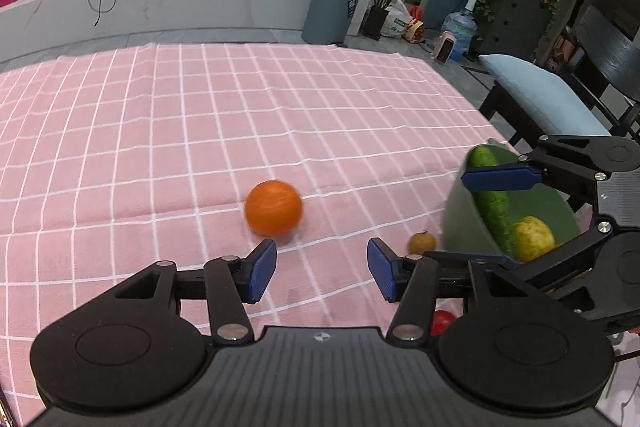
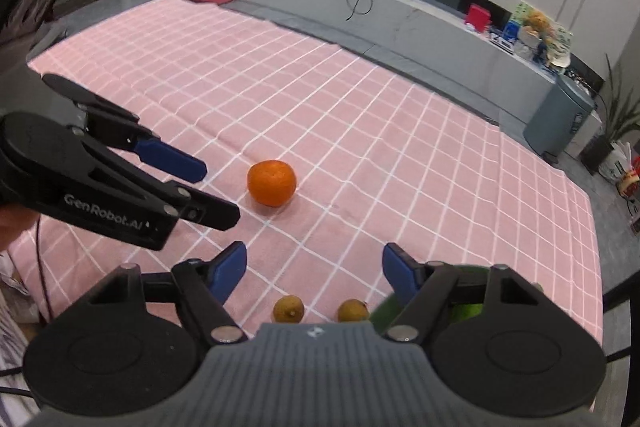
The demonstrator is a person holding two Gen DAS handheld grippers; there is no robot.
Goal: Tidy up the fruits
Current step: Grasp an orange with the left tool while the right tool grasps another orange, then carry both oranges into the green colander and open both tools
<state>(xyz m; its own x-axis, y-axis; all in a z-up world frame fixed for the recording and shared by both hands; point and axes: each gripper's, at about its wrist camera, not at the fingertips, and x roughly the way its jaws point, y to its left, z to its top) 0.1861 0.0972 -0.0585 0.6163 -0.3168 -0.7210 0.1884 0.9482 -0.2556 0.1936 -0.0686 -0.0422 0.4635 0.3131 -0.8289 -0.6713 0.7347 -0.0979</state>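
Note:
An orange (image 1: pixel 273 207) lies on the pink checked cloth (image 1: pixel 160 147), just ahead of my left gripper (image 1: pixel 322 269), which is open with nothing between its fingers. A green bowl (image 1: pixel 460 211) at the right holds a cucumber (image 1: pixel 494 215) and a yellow pear (image 1: pixel 534 238). My right gripper (image 2: pixel 315 273) is open over bare cloth, and the bowl (image 2: pixel 382 307) shows under its right finger. Its blue pad (image 1: pixel 502 178) crosses the bowl's rim in the left wrist view. Two small brown fruits (image 2: pixel 288 309) (image 2: pixel 353 311) lie close below it. The orange (image 2: pixel 272 183) sits farther ahead.
A red fruit (image 1: pixel 442 321) peeks out beneath the left gripper's right finger. A dark chair with a blue cushion (image 1: pixel 540 95) stands past the table's right edge. The left gripper (image 2: pixel 218 193) reaches in from the left of the right wrist view. Pink cloth stretches away beyond the orange.

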